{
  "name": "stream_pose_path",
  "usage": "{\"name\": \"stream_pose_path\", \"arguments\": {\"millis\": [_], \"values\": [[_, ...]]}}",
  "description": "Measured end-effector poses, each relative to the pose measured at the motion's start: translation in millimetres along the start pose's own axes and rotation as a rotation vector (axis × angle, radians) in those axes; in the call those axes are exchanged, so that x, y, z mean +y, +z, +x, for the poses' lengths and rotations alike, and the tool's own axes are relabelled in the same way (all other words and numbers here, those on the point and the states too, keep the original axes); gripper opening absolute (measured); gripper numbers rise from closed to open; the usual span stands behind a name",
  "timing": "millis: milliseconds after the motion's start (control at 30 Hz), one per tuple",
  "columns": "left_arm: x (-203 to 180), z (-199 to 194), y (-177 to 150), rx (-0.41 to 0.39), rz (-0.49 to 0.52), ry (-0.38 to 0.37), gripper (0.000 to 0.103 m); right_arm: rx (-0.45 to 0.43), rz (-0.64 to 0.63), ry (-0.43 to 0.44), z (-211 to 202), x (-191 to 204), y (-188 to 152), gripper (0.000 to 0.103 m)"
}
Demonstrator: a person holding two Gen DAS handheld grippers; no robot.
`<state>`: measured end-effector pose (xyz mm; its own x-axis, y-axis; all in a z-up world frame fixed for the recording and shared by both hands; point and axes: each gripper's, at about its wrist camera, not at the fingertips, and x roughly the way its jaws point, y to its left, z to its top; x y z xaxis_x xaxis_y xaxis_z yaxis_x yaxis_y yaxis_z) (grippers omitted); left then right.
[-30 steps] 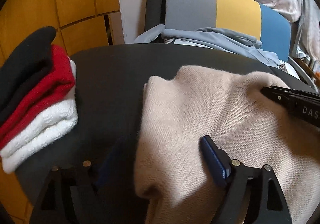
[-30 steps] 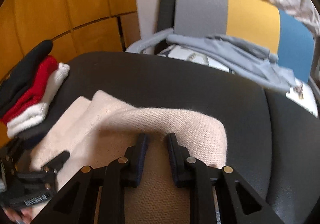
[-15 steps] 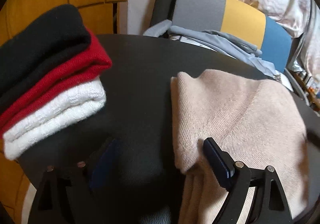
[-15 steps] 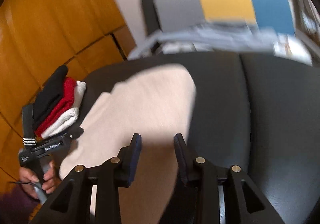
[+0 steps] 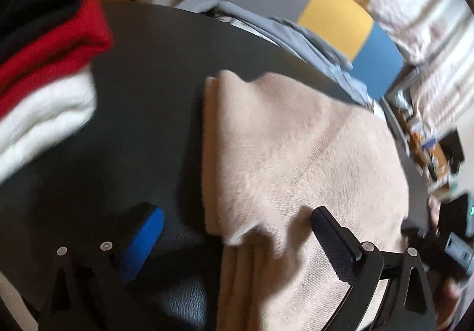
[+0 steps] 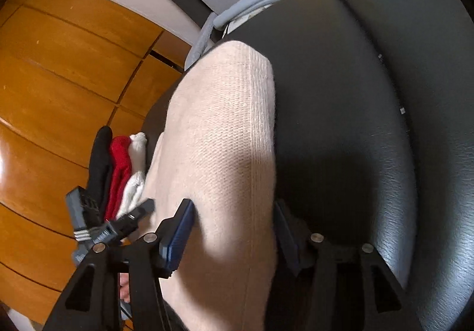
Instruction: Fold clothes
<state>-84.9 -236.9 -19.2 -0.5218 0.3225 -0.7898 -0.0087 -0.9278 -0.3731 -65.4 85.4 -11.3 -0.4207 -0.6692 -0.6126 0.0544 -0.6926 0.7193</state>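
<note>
black leather seat (image 6: pixel 370 123): the folded beige knit sweater (image 5: pixel 296 153) runs lengthwise straight ahead of both sets of fingers. left gripper (image 5: pixel 237 237) open astride its near-left corner; right gripper (image 6: pixel 234 230) open astride its near edge.

Left gripper (image 5: pixel 234 239): black plastic frame, triangular cut-outs in each finger arm, round silver screw heads near finger bases. Fingers (image 5: pixel 142 242) faced with blue pads; far pad looks dark with fine dotted texture.

Right gripper (image 6: pixel 234 230): same black frame, triangular cut-outs, silver screws, dark blue textured pads.

Right camera also shows left gripper's grey-black body, white stripes and small white label; text unreadable. Sliver of bare skin visible under it.
</note>
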Motion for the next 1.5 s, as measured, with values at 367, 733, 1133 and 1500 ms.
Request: {"name": "stream_pose_path", "arguments": {"millis": [367, 733, 1133, 1500], "values": [[-8.3, 14.5, 16.4, 0.059, 0.083, -0.058, 0.103, 0.077, 0.092, 0.094, 22.4, -7.7, 21.7, 0.057], [9.6, 32.6, 62.2, 0.183, -0.048, -0.212, 0.103, 0.114, 0.123, 0.098, 29.5, -7.7, 38.5, 0.059], [-10.0, 38.4, 49.9, 0.082, 0.096, -0.175, 0.102, 0.146, 0.109, 0.110, 55.0, -2.6, 48.1, 0.058], [-37.9, 38.6, 30.8, 0.041, 0.166, -0.080, 0.102, 0.027, -0.060, 0.055, 55.9, 15.5, 26.0, 0.058]]}}
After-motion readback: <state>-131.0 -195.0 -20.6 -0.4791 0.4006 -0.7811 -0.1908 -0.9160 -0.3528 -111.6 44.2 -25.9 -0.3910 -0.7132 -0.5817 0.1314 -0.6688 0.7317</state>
